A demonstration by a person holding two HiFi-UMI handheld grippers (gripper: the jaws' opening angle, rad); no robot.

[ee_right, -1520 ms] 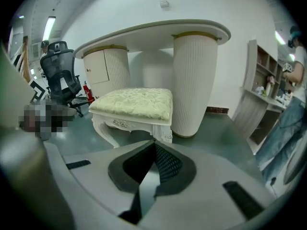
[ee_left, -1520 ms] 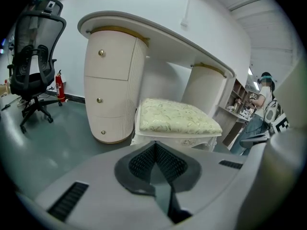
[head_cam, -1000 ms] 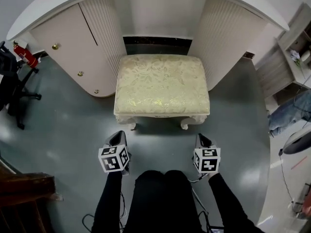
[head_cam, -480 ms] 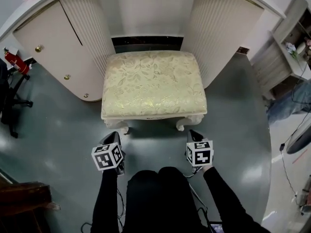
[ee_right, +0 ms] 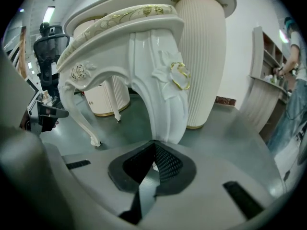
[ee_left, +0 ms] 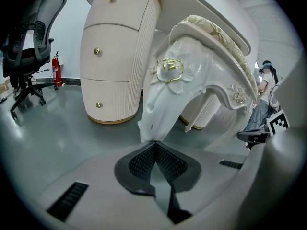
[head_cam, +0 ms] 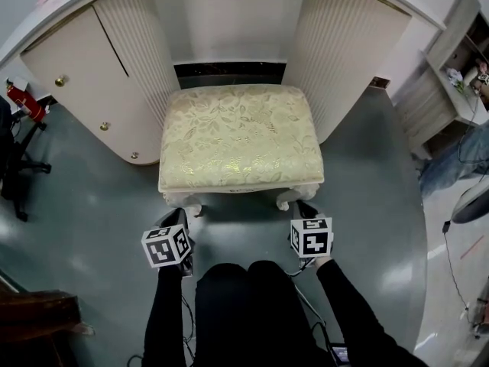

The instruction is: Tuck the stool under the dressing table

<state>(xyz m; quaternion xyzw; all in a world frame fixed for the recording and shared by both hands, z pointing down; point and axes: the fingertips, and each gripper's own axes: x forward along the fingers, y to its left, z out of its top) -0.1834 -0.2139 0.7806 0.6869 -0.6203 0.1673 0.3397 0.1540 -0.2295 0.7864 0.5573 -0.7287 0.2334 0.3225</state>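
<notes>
Stool [head_cam: 241, 136]: cream floral cushion on a white carved frame, standing at frame centre in the head view. Its back edge sits at the mouth of the kneehole of the dressing table [head_cam: 229, 10], between the two ribbed pedestals; most of the seat is out in front of them, not under the top. Front-left leg [ee_left: 165, 95] carries a gilt rose at the knee, and the front-right leg [ee_right: 160, 80] a gilt scroll. Left gripper [head_cam: 179, 214], lower left of centre: jaws together, the pads meeting in a V with nothing between them and the tips right up against the front-left leg. Right gripper [head_cam: 304, 205], lower right of centre: jaws likewise closed to a V at the tips, set against the foot of the front-right leg; a sliver of white shows low in the gap, but I cannot tell what it is. Both grippers are low, near the grey-green floor [head_cam: 99, 205], with a marker cube on the back of each. The holder's dark-clad knees [head_cam: 248, 312] are at bottom centre, between the two arms. Drawer front with gold knobs [head_cam: 59, 80] sits upper left on the table's left pedestal. Black office chair [head_cam: 15, 167] is at the far left edge, with a red fire extinguisher [head_cam: 23, 102] just above it. A shelf unit [head_cam: 451, 67] stands upper right, and someone in jeans [ee_right: 292, 80] is beside it.
</notes>
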